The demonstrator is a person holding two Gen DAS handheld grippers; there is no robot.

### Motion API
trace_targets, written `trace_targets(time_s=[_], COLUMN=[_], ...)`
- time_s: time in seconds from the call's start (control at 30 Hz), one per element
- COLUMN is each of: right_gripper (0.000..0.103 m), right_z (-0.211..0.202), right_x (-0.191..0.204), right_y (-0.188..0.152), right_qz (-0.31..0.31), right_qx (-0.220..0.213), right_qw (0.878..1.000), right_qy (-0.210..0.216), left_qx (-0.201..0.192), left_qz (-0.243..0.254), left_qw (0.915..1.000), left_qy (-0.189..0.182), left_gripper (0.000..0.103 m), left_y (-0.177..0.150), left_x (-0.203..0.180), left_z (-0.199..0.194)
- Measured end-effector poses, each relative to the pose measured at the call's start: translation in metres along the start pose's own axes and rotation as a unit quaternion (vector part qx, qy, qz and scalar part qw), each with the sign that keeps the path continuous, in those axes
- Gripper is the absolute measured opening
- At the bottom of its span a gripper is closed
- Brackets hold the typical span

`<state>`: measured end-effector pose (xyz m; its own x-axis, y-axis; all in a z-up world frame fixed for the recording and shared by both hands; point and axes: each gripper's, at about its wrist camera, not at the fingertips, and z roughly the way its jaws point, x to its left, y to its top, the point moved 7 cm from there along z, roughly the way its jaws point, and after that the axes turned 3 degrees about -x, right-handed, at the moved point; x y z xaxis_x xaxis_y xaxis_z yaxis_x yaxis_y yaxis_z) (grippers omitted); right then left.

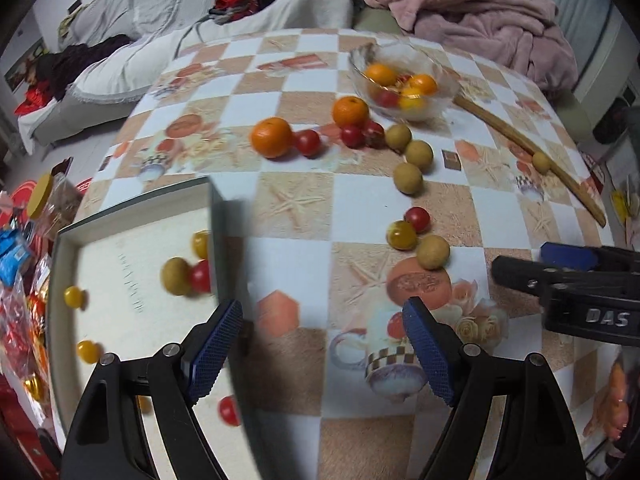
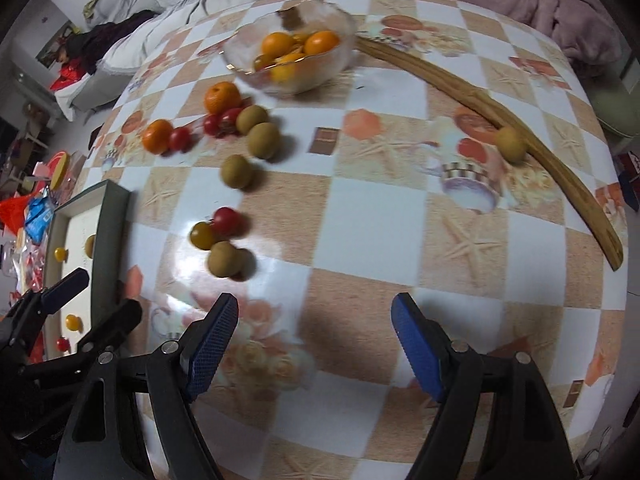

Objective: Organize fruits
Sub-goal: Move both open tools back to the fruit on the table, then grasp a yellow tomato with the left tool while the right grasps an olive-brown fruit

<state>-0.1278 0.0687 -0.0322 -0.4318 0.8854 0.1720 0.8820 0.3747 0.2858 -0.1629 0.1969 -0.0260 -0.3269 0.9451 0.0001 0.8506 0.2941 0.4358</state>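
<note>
The right gripper [image 2: 314,344], wide open and empty (like the left gripper [image 1: 322,350]), sits nearer the brown fruit [image 2: 225,259], ahead-left.

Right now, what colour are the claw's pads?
Blue, on the left claw's pads; clearest in the left wrist view.

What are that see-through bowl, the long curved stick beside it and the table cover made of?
Bowl: looks like clear glass, or maybe hard plastic; the fruit shows through its wall.
Curved stick: apparently bamboo or wood, tan with lengthwise grain, matte.
Table cover: probably printed vinyl or oilcloth; it is glossy and reflects the light.
</note>
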Motion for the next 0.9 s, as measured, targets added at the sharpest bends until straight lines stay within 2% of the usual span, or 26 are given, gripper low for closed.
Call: trace_targets(time_s=[0.2,0.3,0.4,0.6,0.83,0.9], right_gripper=[0.082,0.082,0.082,0.082,0.078,0.078], right_z=[0.001,0.004,0.007,0.011,0.020,0.024], right_x=[-0.045,-0.068,-0.086,-0.112,-0.121,-0.120], right_y=[0.002,0.004,0.008,0.038,0.081,0.089], right_qz=[0.018,0.029,0.037,0.052,0.063,0.070], right_qx=[-0.002,-0.005,-0.011,-0.042,-0.064,-0.065], right_qw=[1.000,0.999,0.998,0.995,0.993,0.993], right_qy=[-0.020,-0.033,-0.046,-0.071,-0.074,-0.073], left_qx=[0.004,0.008,0.011,0.008,0.009,0.009], left_qz=[0.013,0.016,0.015,0.005,-0.007,-0.012], left_qw=[0.9999,0.9998,0.9998,1.0000,0.9999,0.9999], left_qy=[-0.008,-0.010,-0.008,0.000,0.008,0.004], left_gripper=[0.082,0.078,0.078,0.078,0.077,0.072], left_y=[0.006,0.010,0.015,0.027,0.035,0.036], left_x=[-0.018,-0.023,-0.026,-0.034,-0.040,-0.042], left_z=[0.026,0.036,0.045,0.056,0.060,0.060])
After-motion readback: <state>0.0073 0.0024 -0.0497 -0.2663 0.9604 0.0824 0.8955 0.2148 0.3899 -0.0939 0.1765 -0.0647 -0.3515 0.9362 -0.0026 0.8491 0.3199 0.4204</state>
